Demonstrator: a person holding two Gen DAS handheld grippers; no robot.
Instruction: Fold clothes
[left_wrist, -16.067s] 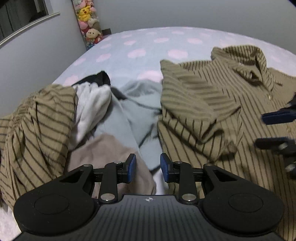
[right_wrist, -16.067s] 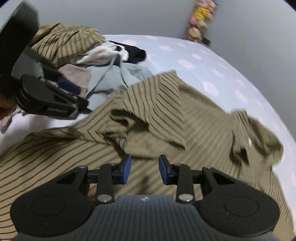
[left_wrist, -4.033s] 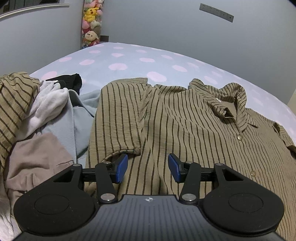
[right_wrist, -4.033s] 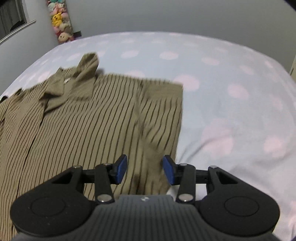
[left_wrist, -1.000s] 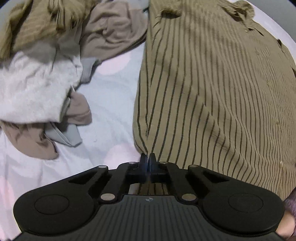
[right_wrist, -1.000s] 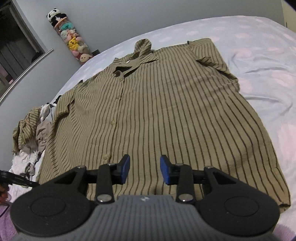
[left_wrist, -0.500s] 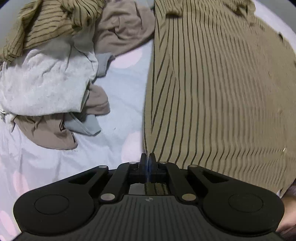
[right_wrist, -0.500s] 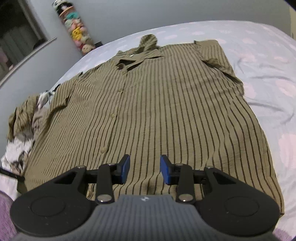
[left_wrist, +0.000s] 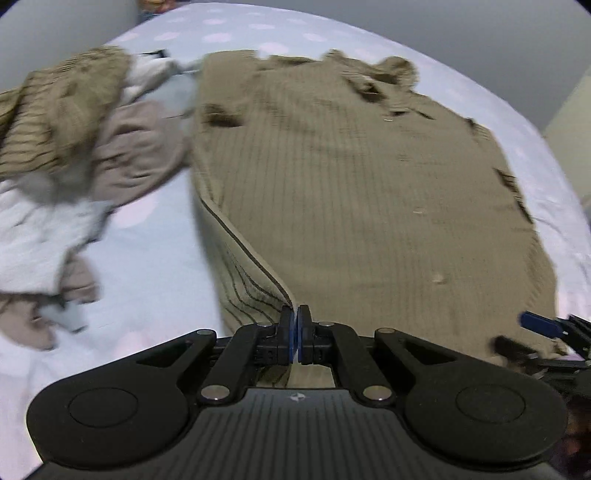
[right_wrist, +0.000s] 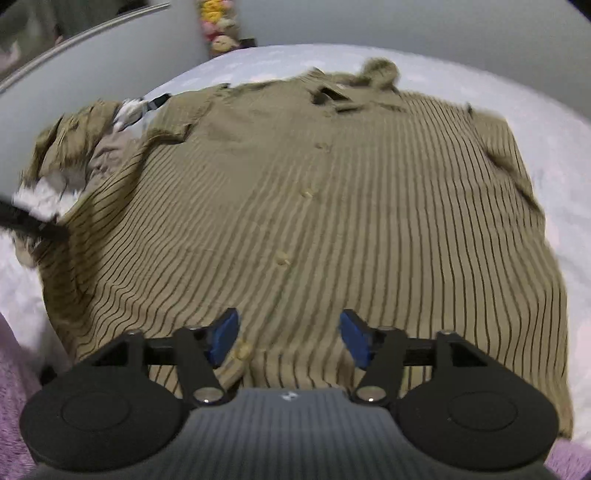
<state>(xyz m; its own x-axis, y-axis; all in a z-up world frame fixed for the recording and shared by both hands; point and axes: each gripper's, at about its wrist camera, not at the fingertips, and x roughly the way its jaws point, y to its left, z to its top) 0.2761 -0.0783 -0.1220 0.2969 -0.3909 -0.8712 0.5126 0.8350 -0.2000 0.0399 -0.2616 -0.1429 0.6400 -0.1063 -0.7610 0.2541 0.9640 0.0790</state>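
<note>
A tan shirt with dark stripes (left_wrist: 369, 177) lies spread flat on the bed, button side up and collar at the far end. My left gripper (left_wrist: 295, 319) is shut on the shirt's near left hem corner, and the side edge rises in a fold up to the pads. My right gripper (right_wrist: 289, 332) hovers over the near hem by the button placket (right_wrist: 282, 258). Its jaws are opening, with striped cloth below them and the pads not pressing on it. The right gripper's blue fingertips (left_wrist: 535, 323) also show at the right edge of the left wrist view.
A heap of other clothes (left_wrist: 74, 147), striped, beige and white, lies left of the shirt. The bed sheet (left_wrist: 147, 240) is pale with pink dots. Plush toys (right_wrist: 219, 33) stand in the far corner by the grey wall. Purple fabric (right_wrist: 14, 369) shows at the near left.
The left gripper, still shut, has lifted the shirt's corner and tipped up, so more of the bed shows. The right gripper's jaws have spread much wider over the hem.
</note>
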